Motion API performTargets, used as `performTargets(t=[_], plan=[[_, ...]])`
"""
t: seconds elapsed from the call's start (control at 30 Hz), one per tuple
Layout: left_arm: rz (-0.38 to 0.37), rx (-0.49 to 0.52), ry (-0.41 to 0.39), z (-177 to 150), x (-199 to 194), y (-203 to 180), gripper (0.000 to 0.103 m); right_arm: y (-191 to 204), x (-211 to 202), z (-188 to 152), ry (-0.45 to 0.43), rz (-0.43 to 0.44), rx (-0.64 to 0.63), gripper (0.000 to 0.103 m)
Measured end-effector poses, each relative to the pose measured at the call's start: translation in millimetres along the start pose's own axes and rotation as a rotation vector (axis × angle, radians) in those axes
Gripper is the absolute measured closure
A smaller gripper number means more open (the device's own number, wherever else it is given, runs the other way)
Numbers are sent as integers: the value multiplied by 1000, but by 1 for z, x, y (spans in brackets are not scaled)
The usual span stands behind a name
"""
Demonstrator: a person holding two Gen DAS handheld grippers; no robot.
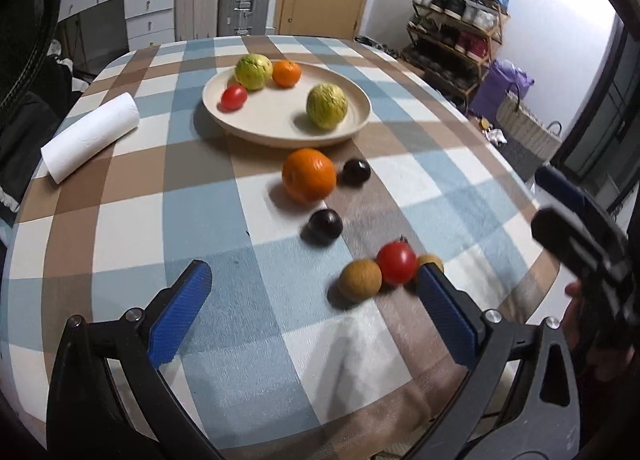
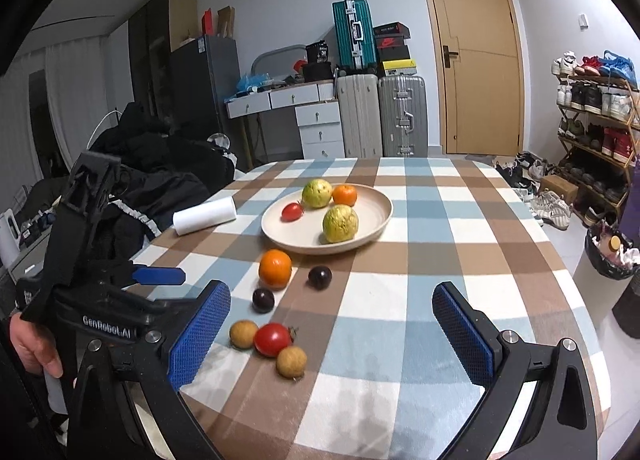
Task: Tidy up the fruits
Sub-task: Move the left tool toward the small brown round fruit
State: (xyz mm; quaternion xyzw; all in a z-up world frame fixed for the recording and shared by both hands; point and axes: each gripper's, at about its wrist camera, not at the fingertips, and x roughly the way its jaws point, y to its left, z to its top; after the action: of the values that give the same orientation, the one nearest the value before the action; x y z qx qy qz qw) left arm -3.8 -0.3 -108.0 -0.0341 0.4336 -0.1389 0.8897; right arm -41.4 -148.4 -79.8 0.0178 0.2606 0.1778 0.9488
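Waiting loose on the checked counter (image 2: 460, 219), short of the cream plate (image 2: 376, 219), are six fruits not yet gathered: a large orange (image 2: 275, 268) just in front of the plate's near rim, a dark plum (image 2: 320, 277) beside it, a second plum (image 2: 263, 299) a little nearer the camera, and, farthest from the plate, a red tomato (image 2: 273, 339) touching two tan longans, one (image 2: 243, 334) on its left and one (image 2: 291, 361) in front. On the plate already lie two green guavas (image 2: 340, 223), a small orange (image 2: 344, 195) and a small tomato (image 2: 292, 211); a paper roll (image 2: 205, 215) lies well left of the plate. The left gripper (image 1: 316, 288) is spread wide and holds nothing, its right pad just beside the tomato cluster; the right gripper (image 2: 332, 310) is likewise wide open and empty, hovering short of the fruit. The large orange looks firm and fairly heavy, with a dimpled skin that should grip well if taken across its widest middle. The plums look smooth and likely slippery, and round enough to roll, so a centred pinch seems wise. The tomato is probably soft-skinned and bruises under hard squeezing; a light hold across its equator, clear of the stem, suits it. The longans are light with a thin brittle shell, and being pressed against the tomato they may scatter when one is taken.
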Motion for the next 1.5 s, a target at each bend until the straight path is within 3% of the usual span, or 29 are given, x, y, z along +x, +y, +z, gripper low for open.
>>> performTargets(t=[0.2,0.47,1.0,1.23,1.5], plan=[[-24,24,15,-3,8,-2,5,-10,5,-6,25,-3,42,0],[-86,48,48,-4,14,-5,42,-9,12,-7,43,7,41,0],[-164,51,69,-5,19,-8,62,-9,20,-10,68,13,54,0],[-181,53,70,-5,23,-8,80,-10,22,-12,84,25,60,0],[-180,41,45,-6,19,-3,80,-6,25,-15,107,46,61,0]])
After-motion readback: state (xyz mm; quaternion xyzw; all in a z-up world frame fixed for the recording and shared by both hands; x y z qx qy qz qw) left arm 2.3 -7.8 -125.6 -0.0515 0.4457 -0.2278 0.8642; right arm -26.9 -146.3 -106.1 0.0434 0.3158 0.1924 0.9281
